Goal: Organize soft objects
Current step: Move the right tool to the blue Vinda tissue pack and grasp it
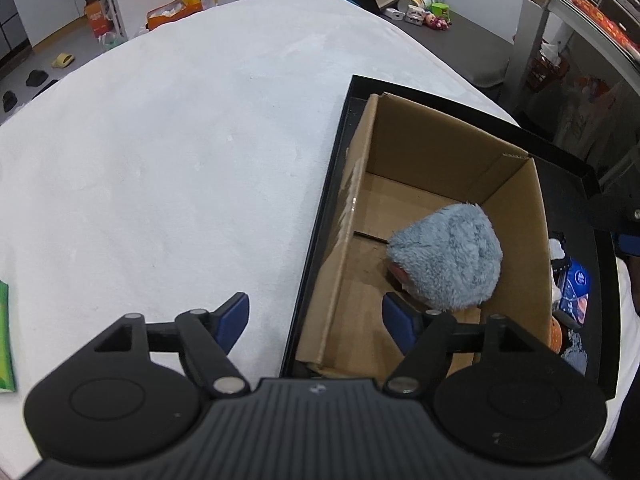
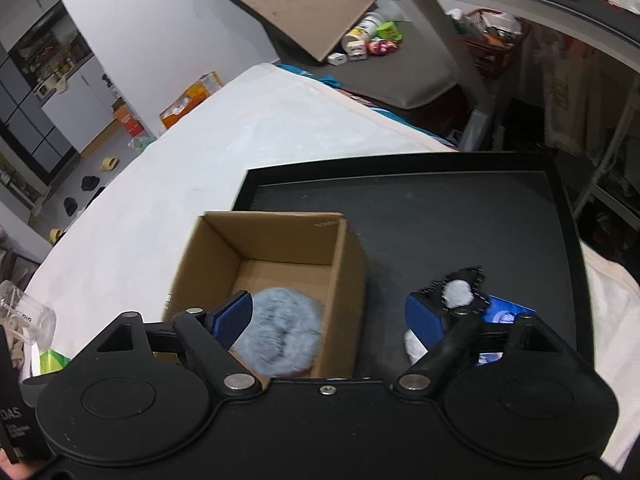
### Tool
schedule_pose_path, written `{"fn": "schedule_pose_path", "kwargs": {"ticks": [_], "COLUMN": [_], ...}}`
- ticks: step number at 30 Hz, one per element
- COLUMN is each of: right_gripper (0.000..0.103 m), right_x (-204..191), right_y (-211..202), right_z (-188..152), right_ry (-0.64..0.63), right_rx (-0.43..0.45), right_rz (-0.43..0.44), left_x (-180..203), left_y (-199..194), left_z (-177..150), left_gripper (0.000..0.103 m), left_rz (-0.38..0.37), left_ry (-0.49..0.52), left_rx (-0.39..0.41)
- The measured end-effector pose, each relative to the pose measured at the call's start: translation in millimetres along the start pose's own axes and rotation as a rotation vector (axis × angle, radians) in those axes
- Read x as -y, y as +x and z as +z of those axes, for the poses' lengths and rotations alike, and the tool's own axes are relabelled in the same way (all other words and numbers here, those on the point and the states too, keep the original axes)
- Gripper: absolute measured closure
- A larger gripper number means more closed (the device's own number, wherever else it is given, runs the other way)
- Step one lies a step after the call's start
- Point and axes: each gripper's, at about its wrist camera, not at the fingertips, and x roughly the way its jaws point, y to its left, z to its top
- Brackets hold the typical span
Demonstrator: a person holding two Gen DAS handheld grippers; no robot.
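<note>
Grey-blue plush (image 1: 446, 260) lies inside open cardboard box (image 1: 516, 216), near its right wall, free of both tools. Box sits in left part of black tray (image 2: 400, 200); tray rests on white cloth-covered tabletop (image 1: 180, 140). Left tool (image 1: 316, 320) released, jaws wide, straddling box's left wall, nothing between pads. Right tool (image 2: 328, 316) released too, jaws wide above box's near right corner, gripping nothing. Black-and-white soft item (image 2: 460, 290) and blue packet (image 2: 506, 312) lie on tray right of box
</note>
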Motion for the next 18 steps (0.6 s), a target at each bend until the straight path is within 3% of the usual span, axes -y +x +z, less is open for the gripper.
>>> {"fn": "schedule_pose_path", "kwargs": {"ticks": [4, 18], "right_gripper": [0.013, 0.012], "right_x": [18.6, 84.8], "right_y": [0.4, 17.8], "right_z": [-8.5, -37.2], "right_ry": [0.031, 0.153], "right_rx": [-0.001, 0.025], "right_rz": [-0.027, -0.082], "left_x": [4.5, 20.4], "left_y": [0.8, 7.9], "left_z": [1.2, 4.7], "left_gripper": [0.030, 0.030], "left_rz": [0.012, 0.075], "left_ry": [0.025, 0.063], "left_rx": [-0.003, -0.017]}}
